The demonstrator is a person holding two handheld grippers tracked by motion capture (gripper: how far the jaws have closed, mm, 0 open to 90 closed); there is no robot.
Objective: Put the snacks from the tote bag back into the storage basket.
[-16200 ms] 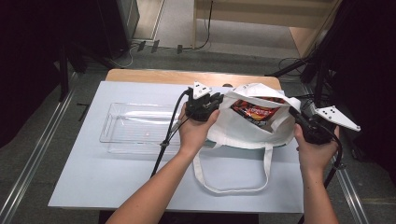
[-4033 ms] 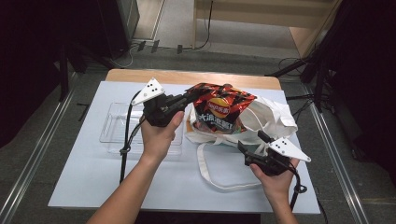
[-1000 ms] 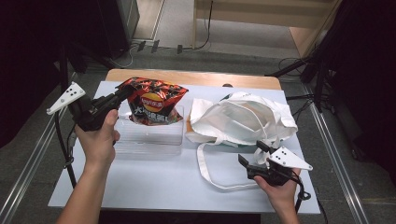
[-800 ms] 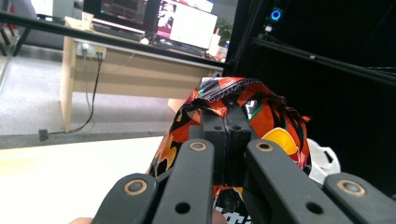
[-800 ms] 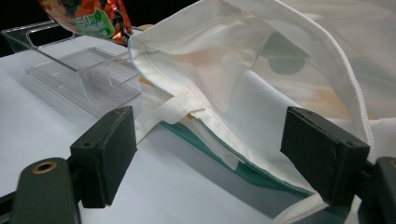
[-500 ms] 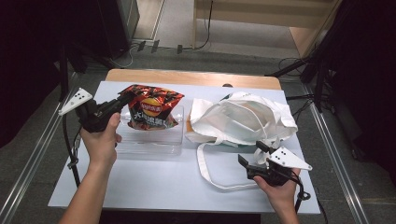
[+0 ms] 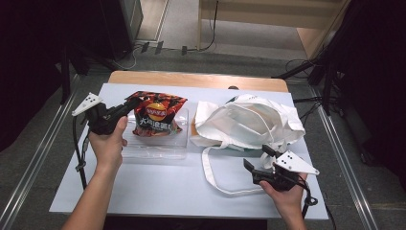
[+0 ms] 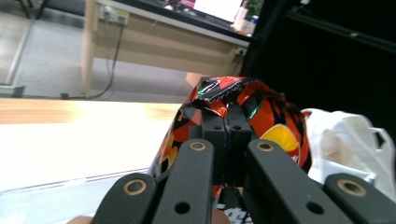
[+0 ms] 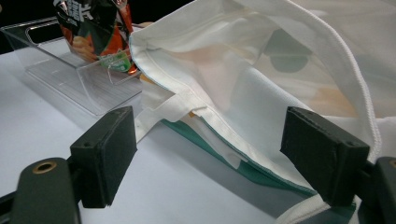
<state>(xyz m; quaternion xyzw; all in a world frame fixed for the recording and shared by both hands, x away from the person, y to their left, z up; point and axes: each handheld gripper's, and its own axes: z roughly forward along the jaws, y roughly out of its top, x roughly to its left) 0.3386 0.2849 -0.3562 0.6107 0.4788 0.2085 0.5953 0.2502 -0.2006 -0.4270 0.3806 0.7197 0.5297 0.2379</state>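
Holding the red chip bag point(image 7: 157, 114) by its top edge, the left gripper point(image 7: 125, 106) has its jaws pressed tight together on the crinkled foil. In the left gripper view the two black pads meet on the bag's point(image 8: 243, 116) top seam. The bag hangs over the clear tray point(image 7: 158, 148) at the left side of the table point(image 7: 158, 187), and its bottom end is down inside the tray. The left hand point(image 7: 109, 143) wraps around the gripper's handle.

The white tote point(image 7: 249, 122) lies crumpled to the right of the tray, just beside it. Its long strap point(image 7: 210, 170) makes a loop on the table toward the person.

The right gripper point(image 7: 257, 159) sits near that loop, low on the right side, held by the right hand point(image 7: 287, 194). Its jaws are spread wide apart with nothing between them. In the right gripper view the pads point(image 9: 105, 154) point at the tote point(image 9: 261, 79), and the tray point(image 9: 60, 65) with the bag point(image 9: 93, 32) in it is farther back on the left. A bit of green cloth point(image 9: 252, 170) peeks out under the tote.
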